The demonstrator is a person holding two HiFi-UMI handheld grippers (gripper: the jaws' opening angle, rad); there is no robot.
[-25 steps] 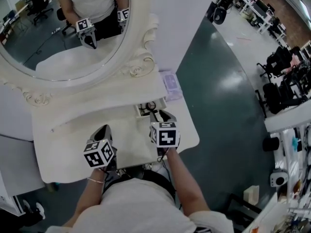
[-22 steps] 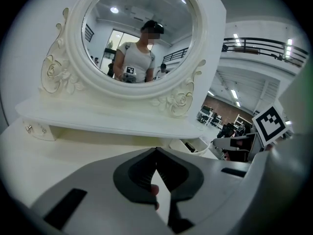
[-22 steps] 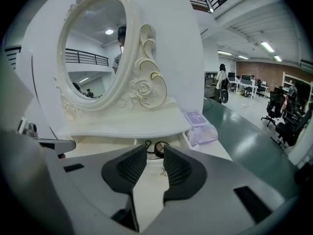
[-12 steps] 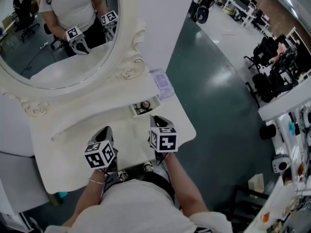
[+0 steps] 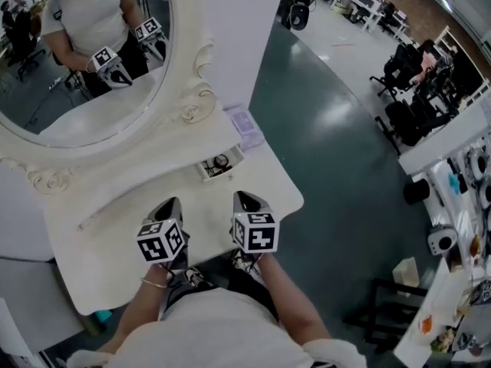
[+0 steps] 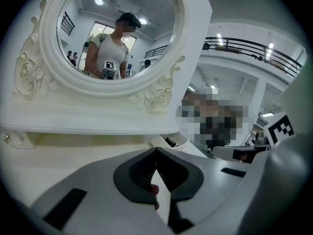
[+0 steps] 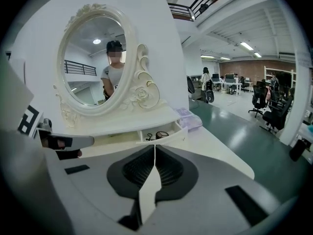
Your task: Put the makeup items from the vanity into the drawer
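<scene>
The white vanity table (image 5: 107,232) carries an oval mirror (image 5: 84,60) and one small drawer (image 5: 217,165) that stands open, with dark small items inside. The same drawer (image 7: 159,133) lies just ahead in the right gripper view. A pale purple packet (image 5: 247,127) rests on the vanity's right end. My left gripper (image 5: 172,202) hovers over the tabletop near its front edge, its jaws together and empty. Short of the drawer, my right gripper (image 5: 242,196) has just closed; it is shut with nothing between the jaws.
The table's rounded right edge (image 5: 295,198) drops to a grey-green floor (image 5: 337,152). Office chairs (image 5: 403,121) and desks stand farther right. A person's body is right behind the grippers, and both grippers show in the mirror.
The right gripper has drawn back from the drawer toward the table's front and its jaws have closed. The left gripper has shifted slightly. The drawer stays open.
</scene>
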